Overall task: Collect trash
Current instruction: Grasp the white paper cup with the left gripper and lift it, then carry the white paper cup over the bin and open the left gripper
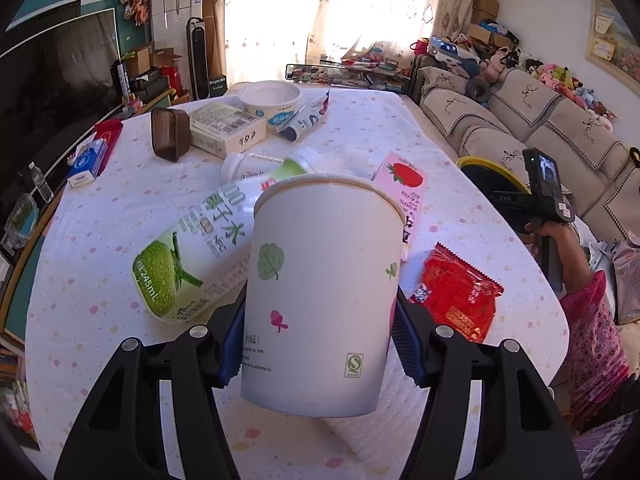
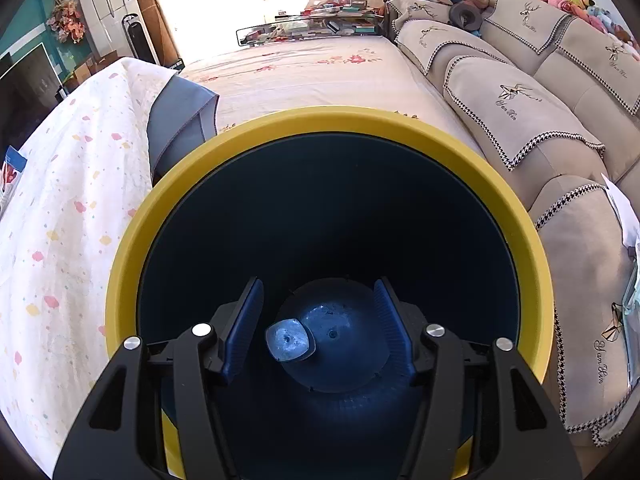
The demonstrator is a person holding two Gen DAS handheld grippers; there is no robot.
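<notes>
- Left gripper (image 1: pixel 316 344) jaws pinch white paper cup with leaf prints (image 1: pixel 320 280) low; feels light, crushable, so squeeze gently.
- Right gripper (image 2: pixel 318 336) jaws open over yellow-rimmed dark bin (image 2: pixel 124 240).

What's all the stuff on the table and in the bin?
cup: 1, white with leaf prints, held off the table by the left gripper
bottle: 1, green and white, lying behind the cup
small bottle: 1, white, lying mid-table
pink carton: 1, strawberry picture, right of the cup
red wrapper: 1, near right table edge
bowl: 1, white, far end
box: 1, cream, beside the bowl
brown tub: 1, on its side, left of the box
bin: 1, yellow rim, dark inside, beside the table
foil lid: 1, silvery, at the bin's bottom
left gripper: shut on the cup
right gripper: open, over the bin
</notes>
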